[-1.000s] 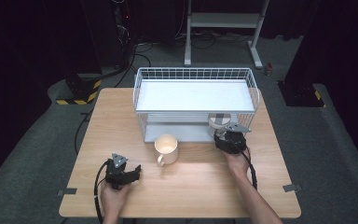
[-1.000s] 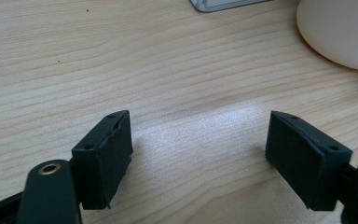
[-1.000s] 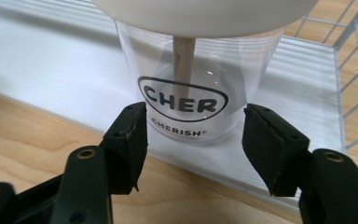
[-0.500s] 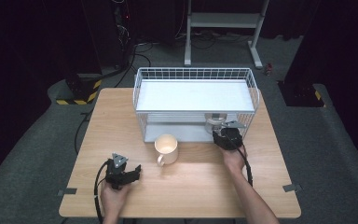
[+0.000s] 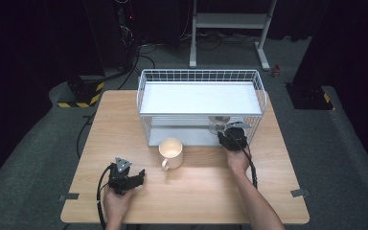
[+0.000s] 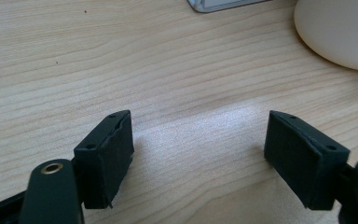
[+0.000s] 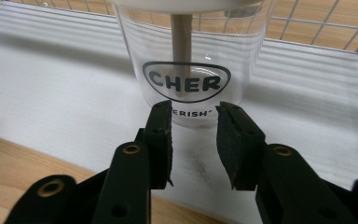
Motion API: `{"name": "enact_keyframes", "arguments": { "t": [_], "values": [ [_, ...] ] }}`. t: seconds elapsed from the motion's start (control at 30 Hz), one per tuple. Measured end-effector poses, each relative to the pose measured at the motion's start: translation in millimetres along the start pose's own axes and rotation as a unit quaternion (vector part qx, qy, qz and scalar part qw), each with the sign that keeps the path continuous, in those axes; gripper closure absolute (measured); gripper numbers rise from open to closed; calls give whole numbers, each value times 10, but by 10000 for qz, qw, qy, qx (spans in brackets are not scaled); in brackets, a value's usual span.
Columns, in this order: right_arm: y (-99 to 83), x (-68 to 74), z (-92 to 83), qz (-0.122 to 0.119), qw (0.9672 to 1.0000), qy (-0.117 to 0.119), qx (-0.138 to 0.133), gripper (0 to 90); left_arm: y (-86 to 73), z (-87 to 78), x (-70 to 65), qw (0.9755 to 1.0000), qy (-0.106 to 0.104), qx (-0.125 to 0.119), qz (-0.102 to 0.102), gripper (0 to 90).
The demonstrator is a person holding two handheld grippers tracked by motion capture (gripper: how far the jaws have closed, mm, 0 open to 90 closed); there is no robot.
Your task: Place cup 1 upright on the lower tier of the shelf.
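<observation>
A clear plastic cup (image 7: 186, 56) with a black "CHER" logo and a wooden stick inside stands on the white lower shelf of a wire rack (image 5: 199, 79). My right gripper (image 7: 193, 116) points at the cup's base from just in front. Its jaws have just been closing and now stand drawn close together, with nothing between them. In the high view the right gripper (image 5: 227, 132) is at the rack's front right, by the cup (image 5: 219, 122). My left gripper (image 5: 139, 175) rests low over the table at the front left, and it (image 6: 198, 140) is open and empty. A cream mug (image 5: 171, 152) stands between the hands.
The rack has a white top shelf and wire sides (image 7: 317, 28) around the lower shelf. The cream mug (image 6: 340, 32) is just beyond my left gripper to the right. Bare wooden table (image 5: 201, 191) lies in front of both hands.
My right gripper has edged a little toward the rack's lower shelf and the cup. The left hand and the mug have not moved.
</observation>
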State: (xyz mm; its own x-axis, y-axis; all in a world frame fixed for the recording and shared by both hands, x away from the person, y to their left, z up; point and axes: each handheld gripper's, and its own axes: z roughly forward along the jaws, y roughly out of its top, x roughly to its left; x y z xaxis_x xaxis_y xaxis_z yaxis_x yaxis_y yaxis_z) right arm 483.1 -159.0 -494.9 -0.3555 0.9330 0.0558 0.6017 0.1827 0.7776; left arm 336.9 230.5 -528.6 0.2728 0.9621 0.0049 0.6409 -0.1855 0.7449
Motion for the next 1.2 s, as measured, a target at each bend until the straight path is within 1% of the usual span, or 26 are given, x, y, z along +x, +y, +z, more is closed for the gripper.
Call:
{"name": "enact_keyframes", "arguments": {
  "t": [0.1,0.13,0.23,0.27,0.3,0.4,0.43,0.47,0.5,0.53,0.57,0.6,0.67,0.7,0.73,0.77,0.8,0.93,0.97,1.0,1.03,1.13,1.2],
  "values": [
    [-4,-11,45,16,10000,-13,23,699,0,0,0,10000,0,0,-1,240],
    [-14,-6,58,131,9999,-26,62,706,0,0,0,10000,0,0,-1,240],
    [-25,-10,90,116,9999,-46,104,715,0,0,0,10000,1,1,-2,240],
    [-27,-17,105,22,10000,-46,74,718,0,0,0,10000,1,0,-1,240],
    [-30,-5,105,90,9999,-63,82,722,0,0,0,10000,1,1,0,240],
    [-29,-5,99,52,9999,-75,58,719,0,-1,1,10000,2,8,9,240],
    [-27,-10,95,-8,10000,-82,22,711,0,0,0,10000,0,0,-2,240],
    [-26,-3,84,12,10000,-64,35,693,0,0,0,10000,1,1,1,240],
    [-27,-6,74,-124,9999,-98,-6,648,0,0,0,10000,1,0,0,240],
    [-28,14,57,-143,9997,-187,25,606,0,0,0,10000,0,0,0,240],
    [-26,28,27,-266,9994,-222,41,561,0,-1,0,10000,4,8,10,240],
    [-26,28,27,-266,9994,-222,41,561,0,-1,0,10000,4,8,10,240],
    [-18,23,-22,-278,9995,-160,-33,510,0,-1,1,10000,7,8,12,239],
    [-3,9,-74,-211,9997,-43,-115,474,0,1,0,10000,4,1,8,240],
    [-3,9,-74,-211,9997,-43,-115,474,0,1,0,10000,4,1,8,240],
    [-2,5,-98,-161,9998,1,-121,464,0,0,1,10000,4,1,12,240],
    [2,4,-127,-160,9998,30,-137,453,0,0,0,10000,2,2,4,240],
    [7,-17,-196,-97,9996,123,-238,430,2,1,2,10000,9,5,18,239],
    [5,-18,-205,-97,9996,134,-238,426,2,1,2,10000,10,5,20,240],
    [4,-33,-228,-164,9993,174,-276,418,2,1,2,10000,10,5,19,239],
    [2,-30,-243,-98,9994,177,-269,416,1,1,1,10000,10,3,17,239],
    [-5,-45,-270,-64,9993,229,-302,415,2,1,1,10000,10,4,17,239],
    [-23,-72,-301,-90,9993,234,-294,407,2,1,2,10000,11,4,20,239]
  ]
}}
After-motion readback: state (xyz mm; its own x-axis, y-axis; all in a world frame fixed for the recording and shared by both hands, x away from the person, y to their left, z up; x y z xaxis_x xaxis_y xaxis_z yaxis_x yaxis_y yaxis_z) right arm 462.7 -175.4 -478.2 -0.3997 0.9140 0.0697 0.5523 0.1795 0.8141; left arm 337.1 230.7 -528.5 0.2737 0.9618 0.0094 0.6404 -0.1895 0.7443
